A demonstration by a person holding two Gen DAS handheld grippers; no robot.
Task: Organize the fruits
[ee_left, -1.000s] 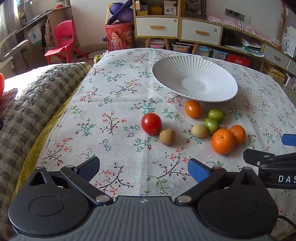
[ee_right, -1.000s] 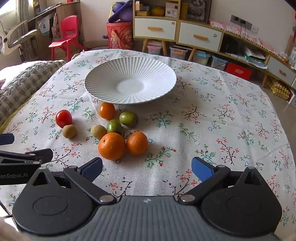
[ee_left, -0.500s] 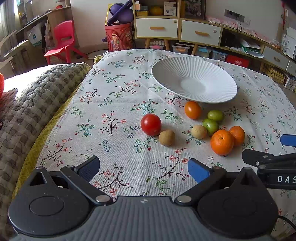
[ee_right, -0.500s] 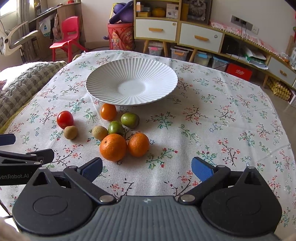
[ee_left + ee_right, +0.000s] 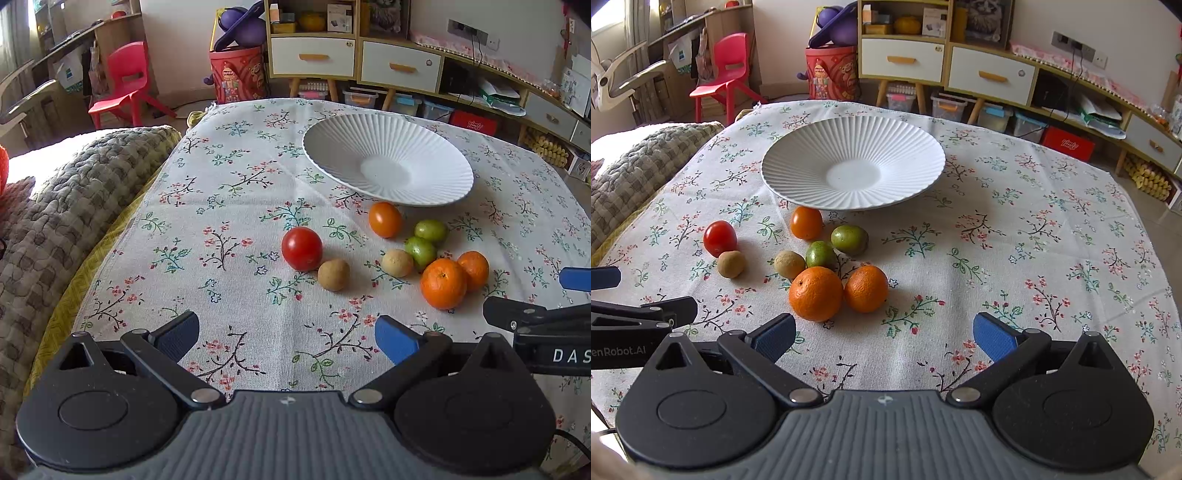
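A white ribbed plate (image 5: pixel 347 147) (image 5: pixel 798 162) sits empty on the floral tablecloth. In front of it lie a red tomato (image 5: pixel 301 248) (image 5: pixel 719 237), an orange tomato (image 5: pixel 385 219) (image 5: pixel 806 222), two brown kiwis (image 5: pixel 333 274) (image 5: pixel 731 263), two green fruits (image 5: pixel 421 248) (image 5: pixel 849 239) and two oranges (image 5: pixel 443 283) (image 5: pixel 815 293). My left gripper (image 5: pixel 286 338) is open, nearer than the red tomato and kiwi. My right gripper (image 5: pixel 884 338) is open, just short of the oranges. Neither holds anything.
A quilted grey blanket (image 5: pixel 62 206) borders the table's left side. Beyond the far edge stand a red chair (image 5: pixel 125 81), a red bin (image 5: pixel 236 74) and a low cabinet with drawers (image 5: pixel 354 59). Bare cloth lies right of the fruit (image 5: pixel 1052 258).
Both views have shifted slightly; the fruit and plate sit a little closer and lower in the right wrist view. Nothing on the table has moved. Both grippers stay open.
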